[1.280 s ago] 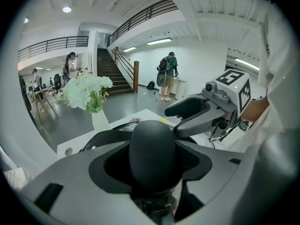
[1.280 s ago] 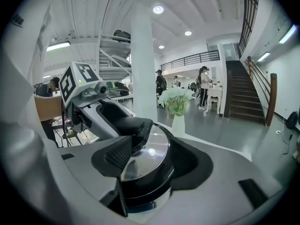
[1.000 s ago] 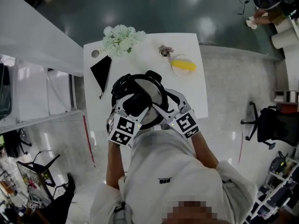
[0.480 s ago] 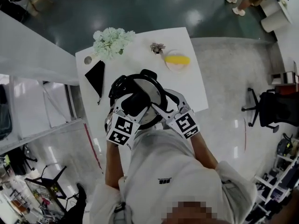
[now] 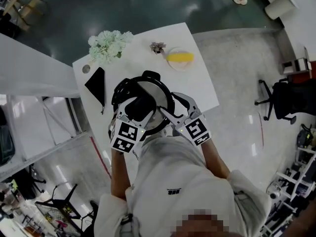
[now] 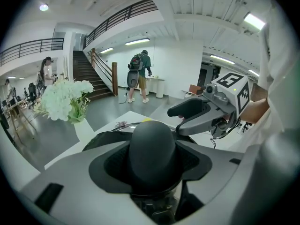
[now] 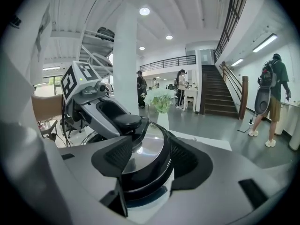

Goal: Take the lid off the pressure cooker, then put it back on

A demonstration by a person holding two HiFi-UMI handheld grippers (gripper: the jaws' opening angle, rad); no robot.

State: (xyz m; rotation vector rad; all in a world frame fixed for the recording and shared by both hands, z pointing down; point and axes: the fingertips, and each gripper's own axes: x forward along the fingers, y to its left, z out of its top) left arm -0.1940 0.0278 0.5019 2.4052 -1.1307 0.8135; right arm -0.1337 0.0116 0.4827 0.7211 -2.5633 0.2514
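Observation:
The steel pressure cooker (image 5: pixel 157 97) stands on the white table (image 5: pixel 200 90), near its front edge, with the lid (image 7: pixel 143 146) on it. My left gripper (image 5: pixel 138 107) comes in from the near left and is shut on the lid's black knob (image 6: pixel 152 146), which fills the gap between its pads. My right gripper (image 5: pixel 166 114) reaches in from the near right. Its jaws straddle the lid's near rim, with the pads against the black edge. Each gripper shows in the other's view: the right gripper (image 6: pixel 201 116) beside the knob, the left gripper (image 7: pixel 110 118) over the lid.
At the table's far side lie a bunch of white flowers (image 5: pixel 106 46), a black pouch (image 5: pixel 95 85), a small dried flower (image 5: pixel 158 47) and a plate with a yellow thing (image 5: pixel 180 59). A white counter runs along the left. An office chair (image 5: pixel 286 98) stands at the right.
Both grippers keep the same hold on the cooker. The head view has drifted, so the table and cooker now sit a little further left and higher in the picture.

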